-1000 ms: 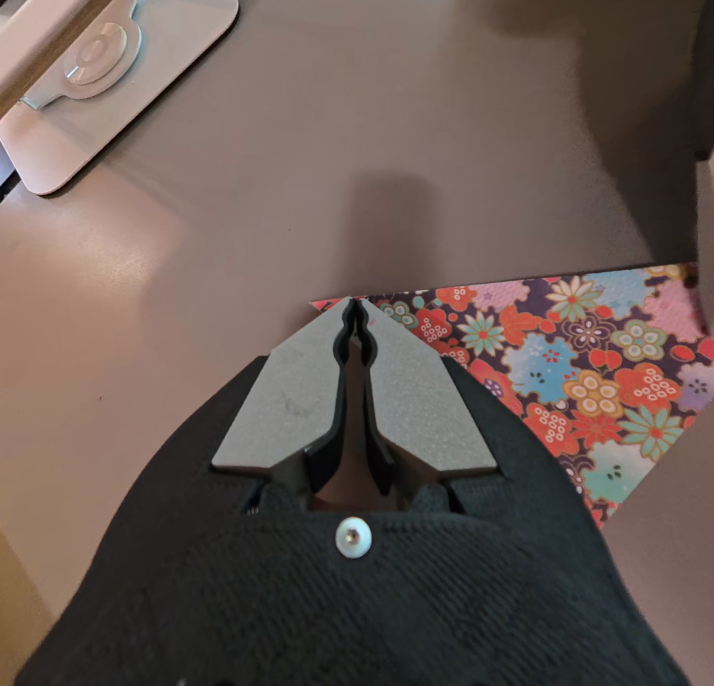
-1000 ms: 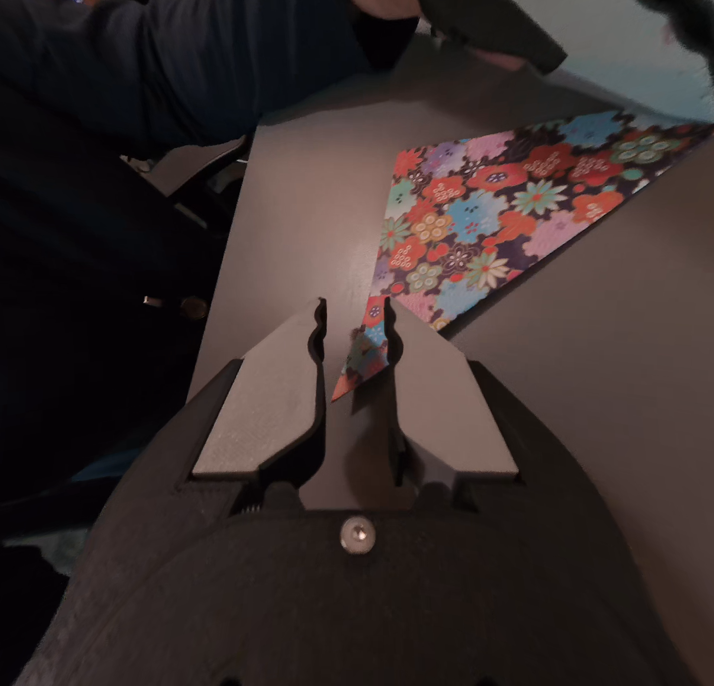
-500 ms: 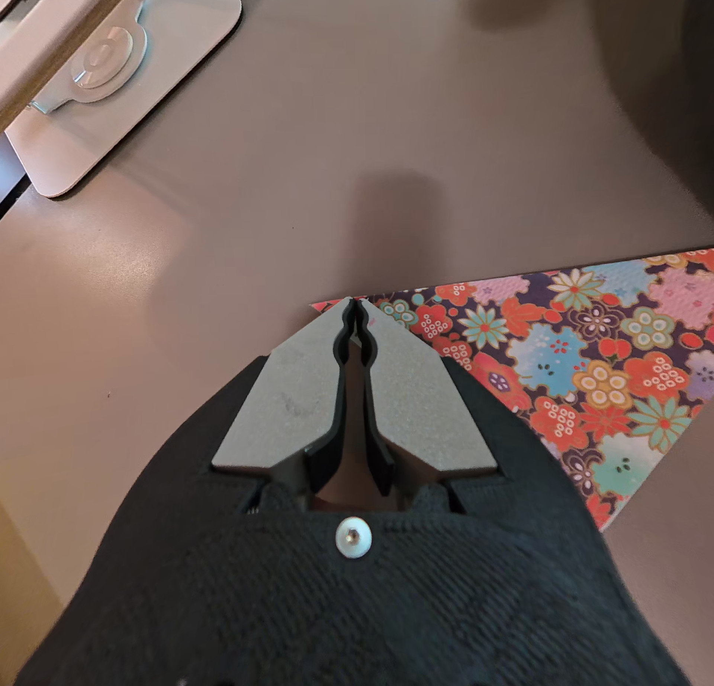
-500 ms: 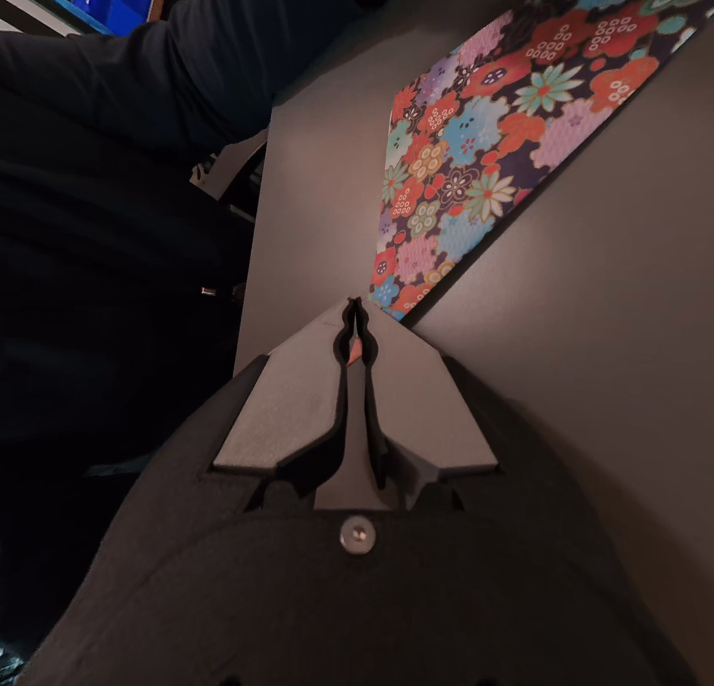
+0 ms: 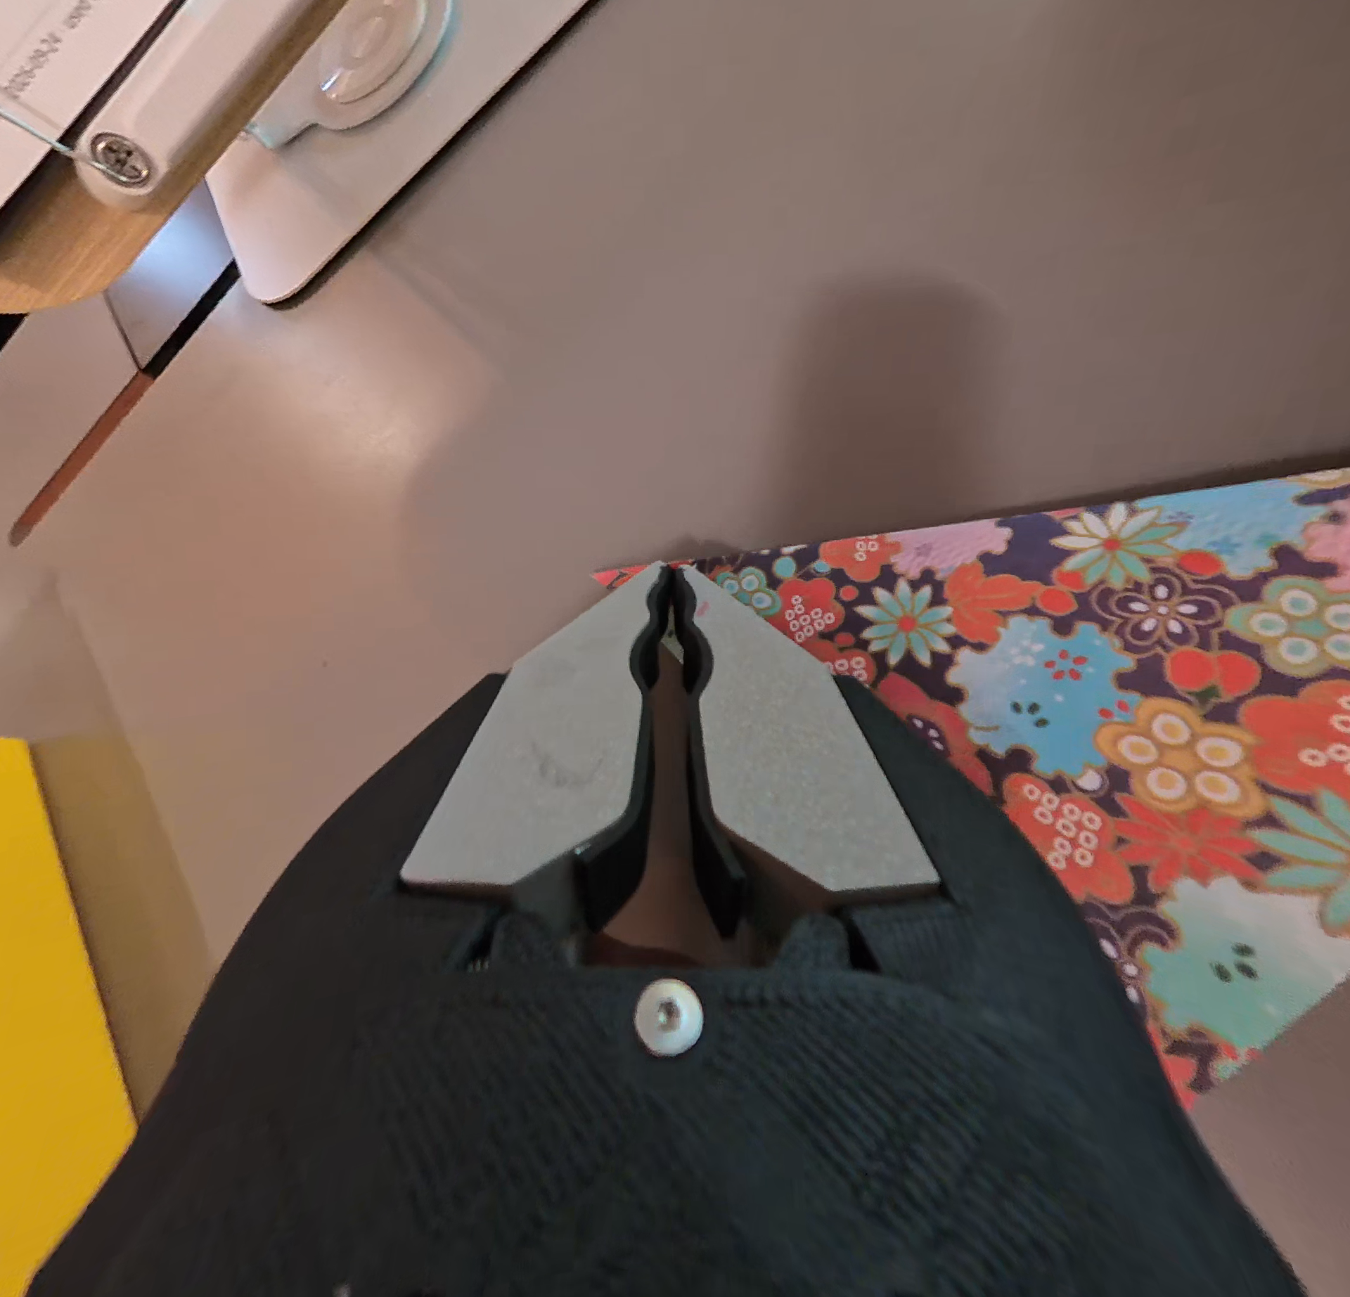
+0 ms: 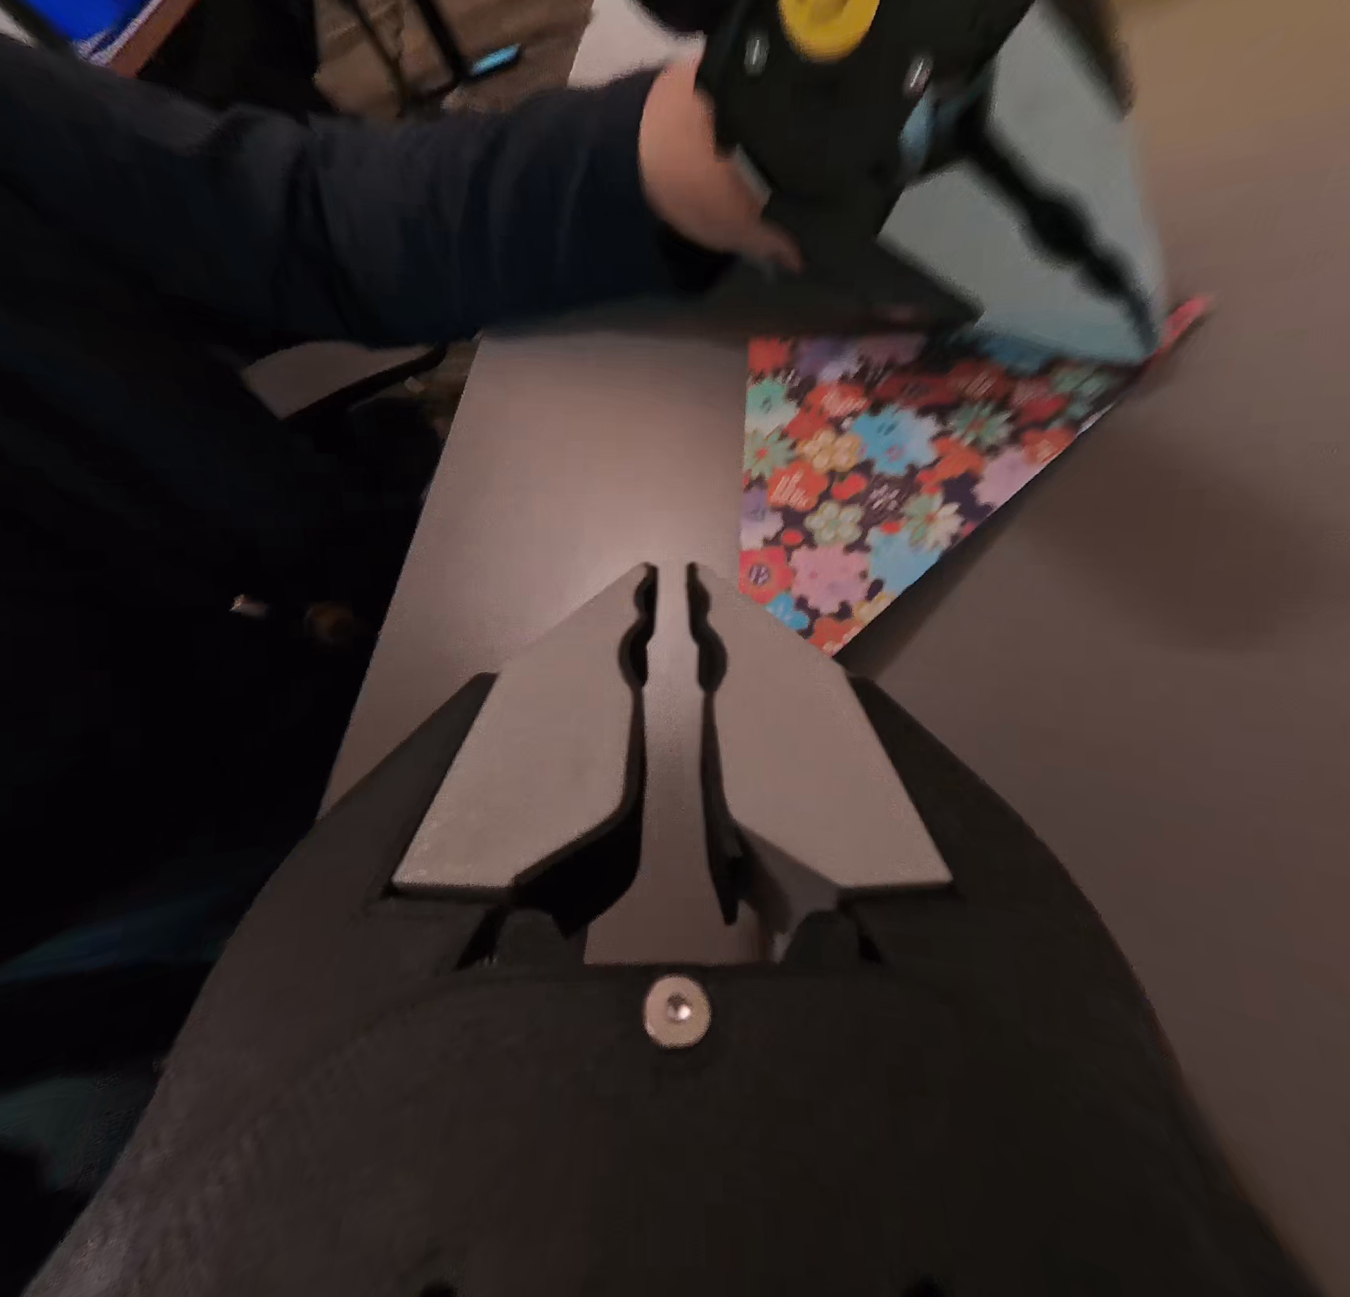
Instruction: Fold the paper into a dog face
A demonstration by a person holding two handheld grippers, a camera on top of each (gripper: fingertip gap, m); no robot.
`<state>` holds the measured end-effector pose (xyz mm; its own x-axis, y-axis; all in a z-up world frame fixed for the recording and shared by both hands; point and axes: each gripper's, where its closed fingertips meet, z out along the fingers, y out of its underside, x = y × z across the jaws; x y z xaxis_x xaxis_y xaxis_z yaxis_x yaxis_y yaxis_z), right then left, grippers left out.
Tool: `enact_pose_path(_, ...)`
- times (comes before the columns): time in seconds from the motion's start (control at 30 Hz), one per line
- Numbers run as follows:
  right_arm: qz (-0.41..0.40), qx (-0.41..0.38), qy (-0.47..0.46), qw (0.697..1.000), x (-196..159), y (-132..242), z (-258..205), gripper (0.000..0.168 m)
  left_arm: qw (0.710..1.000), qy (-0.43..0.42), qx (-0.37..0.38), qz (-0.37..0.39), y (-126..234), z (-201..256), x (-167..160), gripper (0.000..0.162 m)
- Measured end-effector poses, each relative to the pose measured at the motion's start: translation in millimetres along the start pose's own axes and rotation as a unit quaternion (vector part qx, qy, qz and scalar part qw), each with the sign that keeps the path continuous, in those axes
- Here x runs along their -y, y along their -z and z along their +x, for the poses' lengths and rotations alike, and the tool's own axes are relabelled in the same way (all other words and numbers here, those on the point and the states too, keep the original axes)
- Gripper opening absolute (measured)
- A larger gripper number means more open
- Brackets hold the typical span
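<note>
The floral paper [image 5: 1096, 714] lies on the grey-brown table [image 5: 657, 276], folded into a triangle. My left gripper [image 5: 672, 579] is shut, with its tips on the paper's left corner. Whether it pinches the paper or only presses on it is unclear. In the right wrist view the paper [image 6: 876, 473] lies ahead and to the right, and the left gripper [image 6: 1143, 334] shows at its far corner, blurred. My right gripper [image 6: 672, 568] is slightly open and empty, just left of the paper's near corner.
A white stand base [image 5: 329, 130] sits at the table's far left, and a yellow surface [image 5: 44, 970] is at the left edge. A person's dark sleeve [image 6: 329, 203] and hand reach across to the left gripper. The table edge [image 6: 416, 531] runs along the left in the right wrist view. My hands' fingertips stand some 20 cm from each other.
My right gripper closed on the paper's near corner half a second ago. It has now let go and pulled back, leaving the corner flat. My left gripper stays shut on the far corner.
</note>
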<state>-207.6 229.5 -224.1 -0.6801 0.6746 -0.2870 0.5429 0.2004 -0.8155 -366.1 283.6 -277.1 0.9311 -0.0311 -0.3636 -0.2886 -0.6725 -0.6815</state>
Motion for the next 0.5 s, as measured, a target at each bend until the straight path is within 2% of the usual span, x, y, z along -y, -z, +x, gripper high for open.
enact_pose_path(0.07, 0.031, -0.051, 0.027, 0.998, 13.7, 0.9, 9.7, 0.031, 1.000, -0.001, 0.009, -0.003, -0.4, -1.9, -0.7, 0.000)
enact_pose_path(0.2, -0.001, -0.106, 0.052, 0.993, 10.4, -15.8, 20.0, 0.056, 1.000, -0.004, 0.013, -0.003, -0.3, -2.0, -0.7, 0.000)
enact_pose_path(0.27, -0.030, -0.121, 0.060, 0.990, 4.7, -29.1, 23.6, 0.059, 1.000, -0.008, 0.017, -0.004, -0.3, -2.2, -0.8, 0.000)
enact_pose_path(0.33, -0.058, -0.155, 0.072, 0.984, 0.1, -38.2, 32.7, 0.055, 1.000, -0.013, 0.022, -0.004, -0.3, -2.2, -0.8, 0.000)
enact_pose_path(0.5, -0.117, -0.195, 0.085, 0.970, -16.6, -48.1, 46.2, 0.053, 0.999, -0.029, 0.035, -0.005, -0.1, -2.1, -0.7, 0.000)
